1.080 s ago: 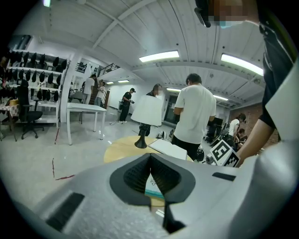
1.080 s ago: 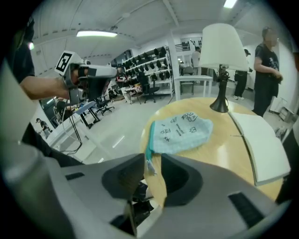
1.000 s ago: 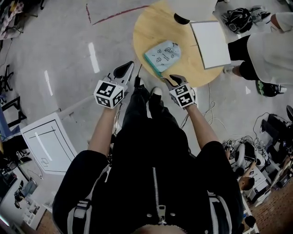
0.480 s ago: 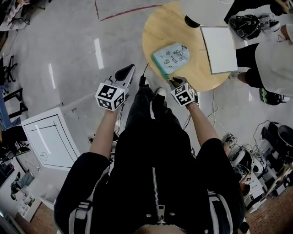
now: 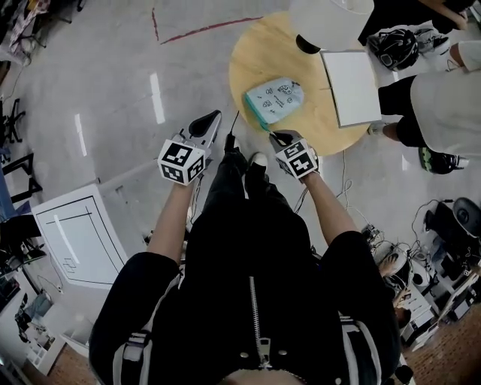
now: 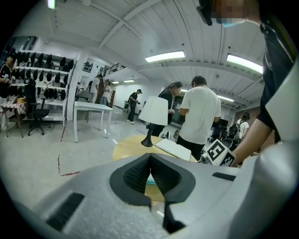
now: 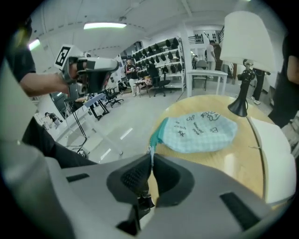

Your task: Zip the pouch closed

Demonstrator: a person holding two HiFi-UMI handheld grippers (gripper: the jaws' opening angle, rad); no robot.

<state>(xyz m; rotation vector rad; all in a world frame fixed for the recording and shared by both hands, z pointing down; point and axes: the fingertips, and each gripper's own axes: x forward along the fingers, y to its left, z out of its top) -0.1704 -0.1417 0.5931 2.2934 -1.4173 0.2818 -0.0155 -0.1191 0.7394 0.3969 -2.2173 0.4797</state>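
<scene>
Glossy grey floor [image 5: 90, 83]; round wooden table [image 5: 259, 53] under pouch [image 5: 275, 99], lamp [image 5: 329, 19], notebook [image 5: 350, 86].

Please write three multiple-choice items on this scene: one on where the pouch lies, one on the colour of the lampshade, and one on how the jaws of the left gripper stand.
1. Where does the pouch lie?
A. on the floor
B. on the round wooden table
C. on the person's lap

2. What colour is the lampshade?
A. white
B. red
C. black

3. How do the jaws of the left gripper stand?
A. wide apart
B. closed on the pouch
C. together, with nothing between them

Answers:
1 B: the head view shows the pouch flat on the table's bare wood.
2 A: the shade is plain white in all three views.
3 C: in the left gripper view the two dark pads meet, and the pouch lies farther off on the table.
</scene>
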